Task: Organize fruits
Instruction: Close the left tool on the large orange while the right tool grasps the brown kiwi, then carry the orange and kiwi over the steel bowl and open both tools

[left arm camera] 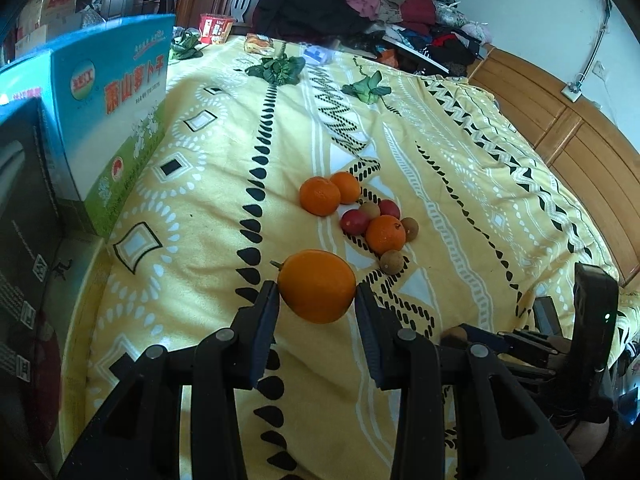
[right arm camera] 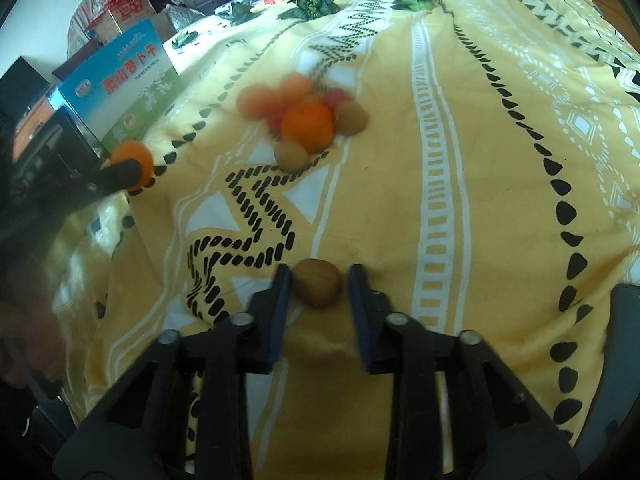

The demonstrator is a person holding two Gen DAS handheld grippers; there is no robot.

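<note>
My left gripper (left arm camera: 316, 294) is shut on a large orange (left arm camera: 317, 286) and holds it above the yellow patterned bedspread (left arm camera: 224, 184). Beyond it lies a cluster of fruit: two oranges (left arm camera: 320, 195), a third orange (left arm camera: 385, 234), red fruits (left arm camera: 354, 222) and small brown longans (left arm camera: 391, 261). My right gripper (right arm camera: 318, 280) is shut on a brown longan (right arm camera: 318, 283) just above the bedspread (right arm camera: 460, 160). The fruit cluster (right arm camera: 307, 126) lies ahead of it, partly blurred. The left gripper with its orange (right arm camera: 132, 160) shows at the left of the right wrist view.
A blue and green printed box (left arm camera: 116, 120) and a black box (left arm camera: 24, 216) stand at the bed's left edge. Leafy greens (left arm camera: 276, 69) and snack packs (left arm camera: 216, 28) lie at the far end. A clothes pile (left arm camera: 352, 0) is behind; a wooden headboard (left arm camera: 568, 132) is right.
</note>
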